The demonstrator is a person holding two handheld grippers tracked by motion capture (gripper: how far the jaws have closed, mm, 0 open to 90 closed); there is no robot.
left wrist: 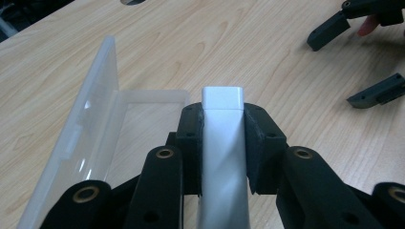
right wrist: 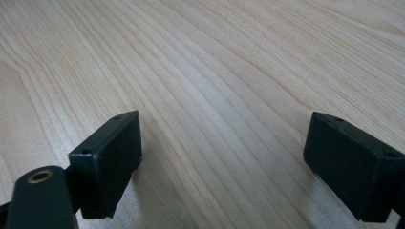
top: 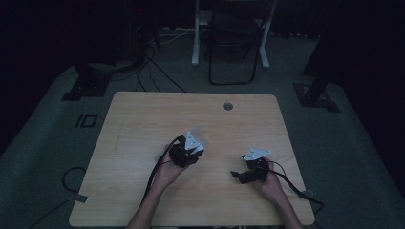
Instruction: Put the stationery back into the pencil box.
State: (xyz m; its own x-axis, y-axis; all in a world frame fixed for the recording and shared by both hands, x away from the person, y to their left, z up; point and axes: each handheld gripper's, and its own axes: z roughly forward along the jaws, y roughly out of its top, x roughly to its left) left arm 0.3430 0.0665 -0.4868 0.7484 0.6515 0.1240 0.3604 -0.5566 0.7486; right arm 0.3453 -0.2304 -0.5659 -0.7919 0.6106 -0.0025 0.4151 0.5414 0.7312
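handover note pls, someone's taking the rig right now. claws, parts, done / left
Left claw: shut on a silver-white rectangular bar, held over the table.
Right claw: open, nothing between its jaws, low over bare wood to the right.
Clear plastic case: lies open on the table just left of the bar, lid raised, base looks empty.
Done: bar gripped, case open.
Left, probably: lay the bar in the case and close the lid; the right claw is free to steady the case.

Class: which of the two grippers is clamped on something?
The left gripper: its jaws pinch a silver-white bar. The right gripper stands open over bare table.
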